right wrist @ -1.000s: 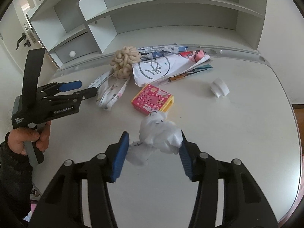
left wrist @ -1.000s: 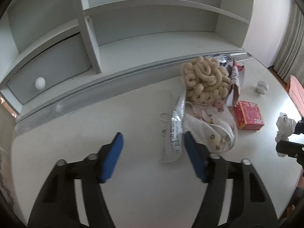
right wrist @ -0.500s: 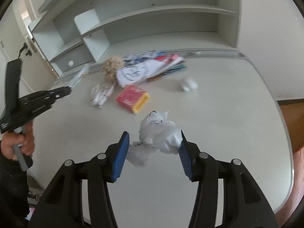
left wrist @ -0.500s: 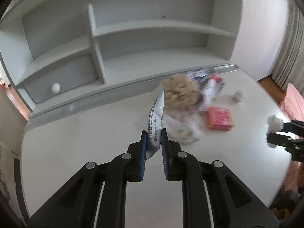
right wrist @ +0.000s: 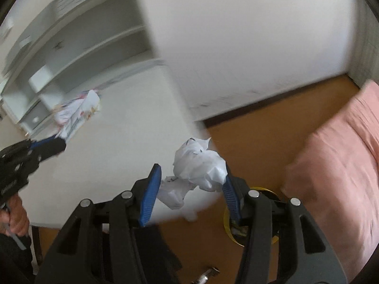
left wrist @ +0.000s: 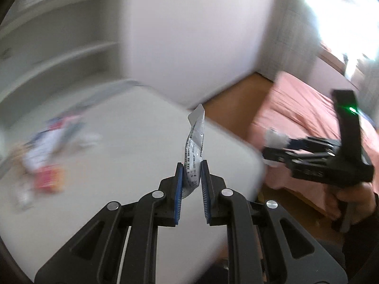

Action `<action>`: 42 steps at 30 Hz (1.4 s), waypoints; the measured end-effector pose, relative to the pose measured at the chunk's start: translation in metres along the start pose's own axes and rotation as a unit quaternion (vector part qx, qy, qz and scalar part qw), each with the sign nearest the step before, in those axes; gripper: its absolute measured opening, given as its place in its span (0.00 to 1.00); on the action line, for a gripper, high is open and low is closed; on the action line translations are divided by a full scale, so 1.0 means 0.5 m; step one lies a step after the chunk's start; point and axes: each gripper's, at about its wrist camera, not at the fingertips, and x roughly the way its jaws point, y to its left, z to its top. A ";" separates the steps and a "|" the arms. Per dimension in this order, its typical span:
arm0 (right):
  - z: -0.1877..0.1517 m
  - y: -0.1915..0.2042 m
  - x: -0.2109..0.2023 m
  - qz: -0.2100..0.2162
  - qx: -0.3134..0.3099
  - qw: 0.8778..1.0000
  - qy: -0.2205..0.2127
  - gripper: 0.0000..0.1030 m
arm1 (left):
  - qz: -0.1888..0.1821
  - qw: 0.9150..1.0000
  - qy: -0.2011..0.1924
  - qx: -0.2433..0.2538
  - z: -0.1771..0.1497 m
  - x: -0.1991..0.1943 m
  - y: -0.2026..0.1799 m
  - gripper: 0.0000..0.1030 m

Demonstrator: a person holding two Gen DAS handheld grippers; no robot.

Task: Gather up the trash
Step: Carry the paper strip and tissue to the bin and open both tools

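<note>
My left gripper (left wrist: 191,165) is shut on a thin silver wrapper (left wrist: 194,146) with printed text, which stands up from the pads above the white table (left wrist: 118,142). My right gripper (right wrist: 191,172) is shut on a crumpled white paper wad (right wrist: 199,165), held past the table's edge over the wooden floor (right wrist: 260,130). The right gripper also shows in the left wrist view (left wrist: 270,153) at the right, with the wad (left wrist: 276,139) in it. More trash lies blurred on the table: a red box (left wrist: 48,179) and white printed wrappers (right wrist: 78,108).
A round yellow-rimmed container (right wrist: 251,215) stands on the floor under my right gripper, mostly hidden. A pink bed (right wrist: 338,161) is at the right. A white wall (right wrist: 236,35) and shelf unit (right wrist: 71,42) stand behind the table.
Both grippers have swung right, away from the shelves toward the table's edge, floor and bed, each still holding its trash. Both views are motion-blurred.
</note>
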 end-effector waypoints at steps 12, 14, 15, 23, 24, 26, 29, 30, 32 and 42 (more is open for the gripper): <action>-0.178 -0.367 -0.004 -0.065 0.126 0.989 0.042 0.49 | -0.118 0.983 0.087 0.112 -0.013 0.256 -0.337 0.14; -0.204 -0.403 0.021 -0.058 0.142 0.987 0.053 0.49 | -0.118 0.980 0.102 0.125 -0.026 0.299 -0.361 0.14; -0.210 -0.409 0.036 -0.057 0.146 0.986 0.058 0.49 | -0.115 0.978 0.116 0.126 -0.035 0.326 -0.370 0.14; -0.272 -0.467 0.160 -0.033 0.167 0.980 0.107 0.49 | -0.107 0.969 0.180 0.134 -0.107 0.485 -0.399 0.14; -0.279 -0.472 0.183 -0.028 0.169 0.978 0.117 0.49 | -0.103 0.968 0.183 0.138 -0.119 0.505 -0.402 0.14; -0.287 -0.479 0.209 -0.022 0.174 0.976 0.126 0.49 | -0.099 0.966 0.190 0.141 -0.138 0.540 -0.398 0.14; -0.298 -0.486 0.251 -0.020 0.173 0.974 0.143 0.49 | -0.094 0.963 0.212 0.137 -0.163 0.592 -0.393 0.14; -0.299 -0.488 0.267 -0.017 0.173 0.974 0.147 0.49 | -0.091 0.962 0.216 0.137 -0.170 0.608 -0.391 0.14; -0.304 -0.491 0.294 -0.016 0.174 0.972 0.156 0.49 | -0.086 0.961 0.226 0.136 -0.182 0.629 -0.389 0.14; -0.308 -0.513 0.354 -0.004 0.180 0.968 0.174 0.49 | -0.089 0.958 0.250 0.113 -0.197 0.680 -0.368 0.14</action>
